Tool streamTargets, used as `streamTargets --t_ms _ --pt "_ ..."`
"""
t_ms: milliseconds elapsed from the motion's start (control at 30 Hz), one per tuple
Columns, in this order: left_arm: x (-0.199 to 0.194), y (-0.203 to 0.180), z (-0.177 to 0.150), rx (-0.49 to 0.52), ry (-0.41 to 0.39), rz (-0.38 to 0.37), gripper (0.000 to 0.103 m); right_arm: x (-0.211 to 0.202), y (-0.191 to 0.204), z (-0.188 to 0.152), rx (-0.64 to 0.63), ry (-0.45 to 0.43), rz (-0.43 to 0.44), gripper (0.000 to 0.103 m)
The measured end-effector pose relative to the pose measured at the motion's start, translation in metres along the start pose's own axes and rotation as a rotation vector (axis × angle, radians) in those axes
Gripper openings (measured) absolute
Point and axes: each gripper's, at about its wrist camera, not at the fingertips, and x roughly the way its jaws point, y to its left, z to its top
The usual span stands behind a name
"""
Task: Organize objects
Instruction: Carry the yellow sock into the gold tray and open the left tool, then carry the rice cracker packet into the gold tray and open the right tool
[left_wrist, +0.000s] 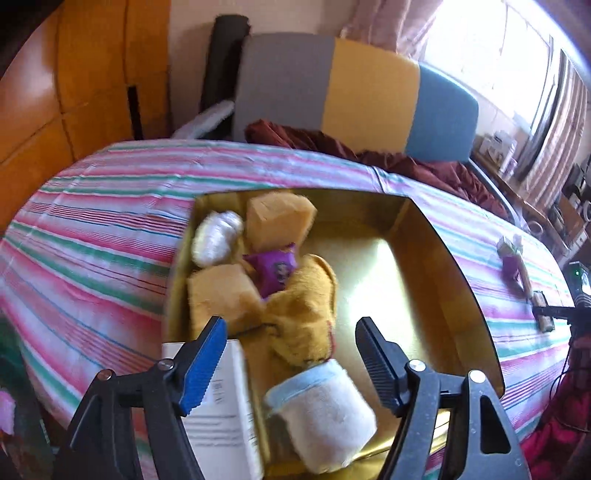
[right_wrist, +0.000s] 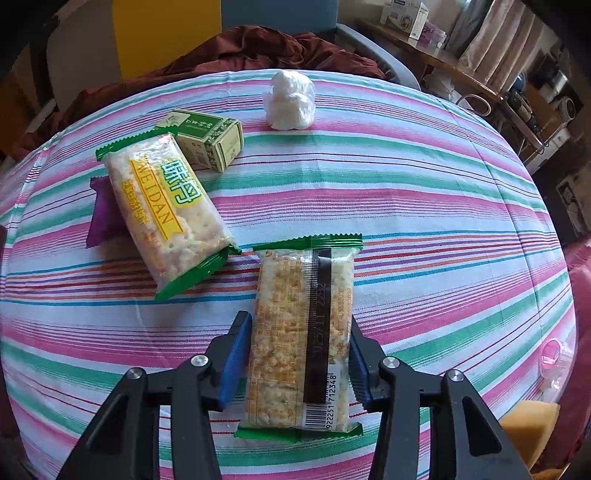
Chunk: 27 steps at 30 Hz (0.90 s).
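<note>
The left gripper (left_wrist: 291, 354) hangs over a gold box (left_wrist: 436, 266), its jaws wide apart with nothing pressed between them. Just below the tips a white plush roll with a blue rim (left_wrist: 325, 410) lies at the near end of the box, beside a white carton (left_wrist: 225, 413). Farther in lie a yellow plush toy (left_wrist: 303, 306), two yellow sponges (left_wrist: 218, 291), a purple packet (left_wrist: 275, 267) and a white bundle (left_wrist: 216, 238).

The right gripper (right_wrist: 301, 363) is narrow, its blue pads pressing both long sides of a cracker pack (right_wrist: 299, 332) that lies label down on the striped cloth (right_wrist: 424, 206). Beyond it, to the left, a second cracker pack (right_wrist: 162, 210) rests label up, overlapping a purple pouch (right_wrist: 103, 214). A green box (right_wrist: 208, 138) sits touching its far end, and a crumpled white wad (right_wrist: 290, 99) lies farthest, near the cloth's far edge.
</note>
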Motion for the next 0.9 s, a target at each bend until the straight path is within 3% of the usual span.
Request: streamTargets --t_ms 100,233,333,467,600,733,900 --pt "-0.011 0.005 -0.006 -0.004 -0.022 0.022 0.073 -0.003 0.005 0.0 -0.018 -0.004 -0.012 0.042" --pt "-0.018 0.013 -0.014 0.0 -0.026 0.045 0.073 -0.011 -0.004 0.001 0.058 -0.003 0.044 0.041" --pt "-0.022 0.019 -0.021 -0.002 -0.042 0.063 0.073 -0.028 -0.012 0.001 0.132 -0.051 0.114 0.041" --pt "-0.023 0.023 -0.026 -0.026 -0.051 0.074 0.073 -0.059 -0.002 -0.004 0.139 -0.13 0.172 0.041" --pt "-0.029 0.023 -0.03 -0.032 -0.07 0.067 0.073 -0.092 0.028 -0.011 0.106 -0.196 0.219 0.041" --pt "-0.034 0.02 -0.032 -0.021 -0.088 0.065 0.073 -0.124 0.079 -0.018 0.019 -0.245 0.339 0.042" --pt "-0.036 0.019 -0.035 -0.023 -0.092 0.066 0.073 -0.147 0.173 -0.03 -0.162 -0.247 0.479 0.042"
